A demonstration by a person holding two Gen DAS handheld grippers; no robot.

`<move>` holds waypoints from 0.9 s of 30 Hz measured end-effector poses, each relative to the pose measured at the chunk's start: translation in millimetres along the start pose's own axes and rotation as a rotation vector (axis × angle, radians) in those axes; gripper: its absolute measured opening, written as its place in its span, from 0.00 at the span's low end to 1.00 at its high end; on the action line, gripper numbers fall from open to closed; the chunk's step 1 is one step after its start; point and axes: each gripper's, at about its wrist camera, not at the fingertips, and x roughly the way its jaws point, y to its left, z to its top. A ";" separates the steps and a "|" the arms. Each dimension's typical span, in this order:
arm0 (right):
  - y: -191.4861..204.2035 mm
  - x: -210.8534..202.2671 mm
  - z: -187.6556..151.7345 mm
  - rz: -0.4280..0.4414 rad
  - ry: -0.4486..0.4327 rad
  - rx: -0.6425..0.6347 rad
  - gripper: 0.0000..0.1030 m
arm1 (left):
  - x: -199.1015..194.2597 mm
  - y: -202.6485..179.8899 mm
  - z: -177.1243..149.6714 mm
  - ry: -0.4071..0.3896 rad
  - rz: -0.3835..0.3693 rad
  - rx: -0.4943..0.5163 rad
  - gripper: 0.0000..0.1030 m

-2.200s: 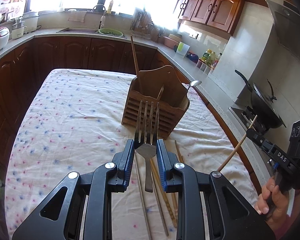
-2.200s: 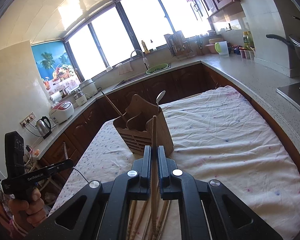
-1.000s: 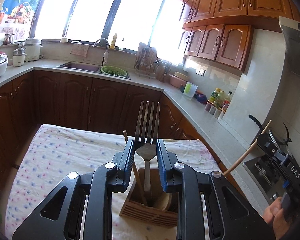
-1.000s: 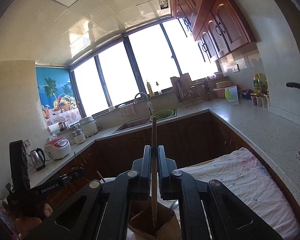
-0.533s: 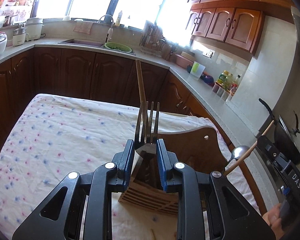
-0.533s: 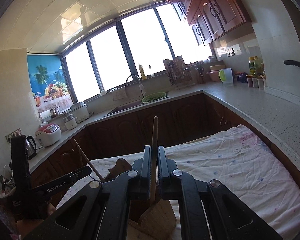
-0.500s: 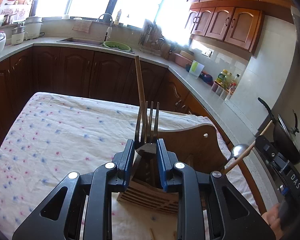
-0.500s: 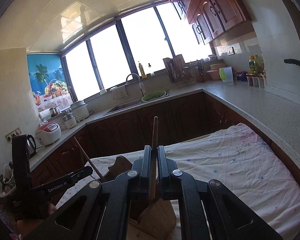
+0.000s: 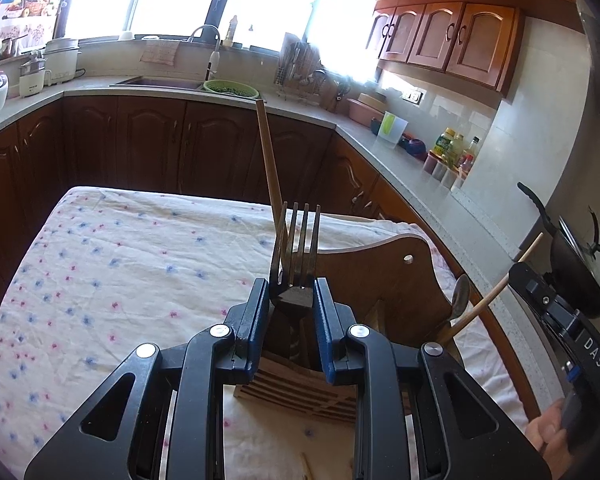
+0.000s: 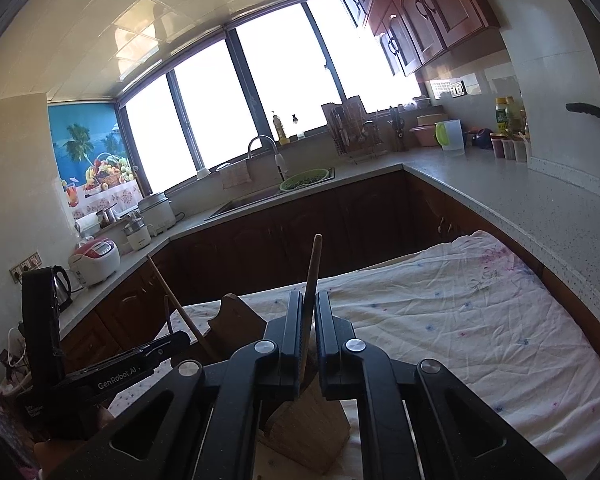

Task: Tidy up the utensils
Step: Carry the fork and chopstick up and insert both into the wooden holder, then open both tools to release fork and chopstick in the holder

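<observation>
My left gripper [image 9: 291,300] is shut on a metal fork [image 9: 296,244], tines up, handle down inside the wooden utensil holder [image 9: 376,280] on the flowered tablecloth. A wooden chopstick [image 9: 269,168] and a metal spoon [image 9: 460,294] stand in the holder. My right gripper [image 10: 308,312] holds a chopstick [image 10: 311,276] between its pads, tilted, lower end inside the holder [image 10: 308,424]; a narrow gap shows beside the stick. The right gripper [image 9: 540,304] also shows in the left wrist view with its chopstick [image 9: 496,288]. The left gripper [image 10: 132,364] shows in the right wrist view.
The table [image 9: 100,264] carries a white flowered cloth. Loose chopsticks [image 9: 306,468] lie on it near me. Kitchen counters [image 10: 500,192] with sink, bottles and appliances ring the table. A black wok [image 9: 572,256] sits on the stove at right.
Both grippers have sunk toward the holder. The fork's handle and the right chopstick's lower end have gone deeper into the holder. The right pads look slightly looser on the stick.
</observation>
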 end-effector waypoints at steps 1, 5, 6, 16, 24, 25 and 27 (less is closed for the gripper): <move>-0.1 0.3 -0.2 0.001 0.002 0.000 0.06 | -0.2 0.1 0.5 0.002 -0.002 -0.001 0.20; -1.6 0.3 0.2 0.008 0.006 0.007 0.10 | -2.8 1.2 1.2 0.015 -0.017 -0.013 0.22; -2.2 -0.6 0.5 0.009 0.005 0.009 0.11 | -4.3 1.4 0.7 0.016 -0.017 -0.015 0.23; -14.3 -33.4 1.9 0.025 -0.033 0.098 0.68 | -41.8 -1.1 -5.5 -0.031 -0.009 -0.012 0.54; -16.0 -81.1 -14.7 0.034 -0.063 0.102 0.92 | -82.1 6.7 -34.1 -0.041 0.013 -0.030 0.67; -16.0 -85.9 -18.2 0.034 -0.059 0.103 0.92 | -86.2 7.7 -39.3 -0.035 0.015 -0.033 0.67; -16.7 -95.6 -24.7 0.034 -0.054 0.105 0.92 | -94.3 10.0 -50.1 -0.024 0.016 -0.037 0.67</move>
